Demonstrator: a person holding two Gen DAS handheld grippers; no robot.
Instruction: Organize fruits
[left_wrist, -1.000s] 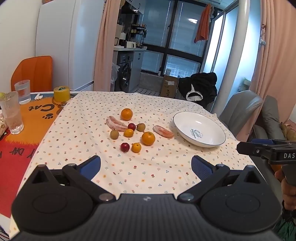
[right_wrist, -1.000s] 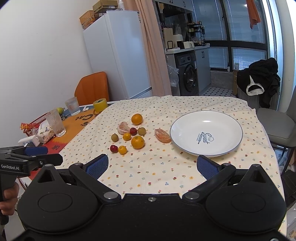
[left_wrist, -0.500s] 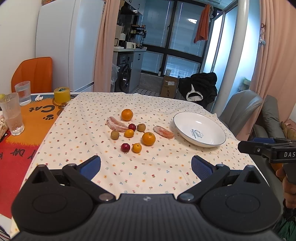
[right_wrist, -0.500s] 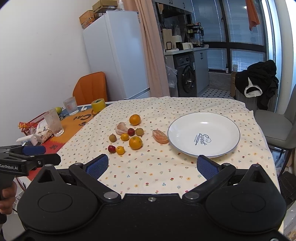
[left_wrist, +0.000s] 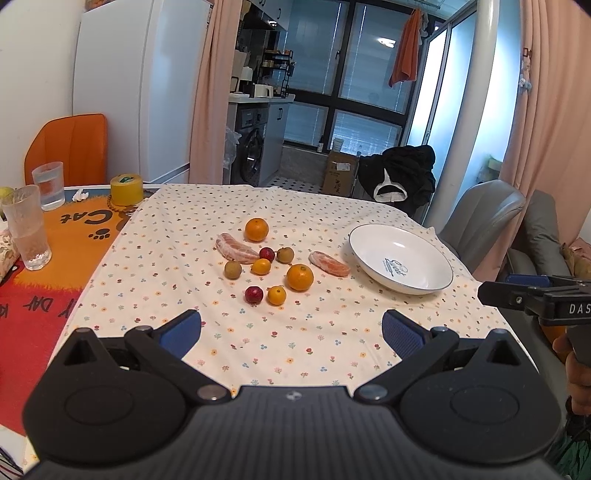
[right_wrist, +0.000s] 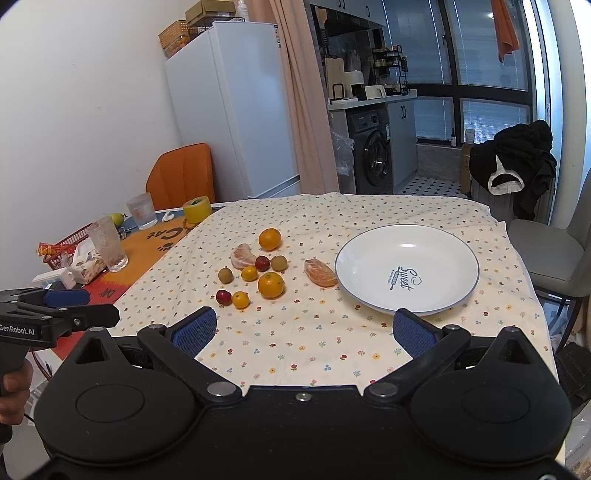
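While fruits (left_wrist: 269, 264) lie loose, plate (right_wrist: 354, 280) bare

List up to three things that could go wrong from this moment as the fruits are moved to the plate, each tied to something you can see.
1. The small fruits sit tightly clustered; reaching for the kumquat may nudge the red fruit beside it and set it rolling.
2. The peeled segment looks soft; wide jaws closing hard could squash it.
3. The white plate has a shallow rim, so a round orange released carelessly might roll off.
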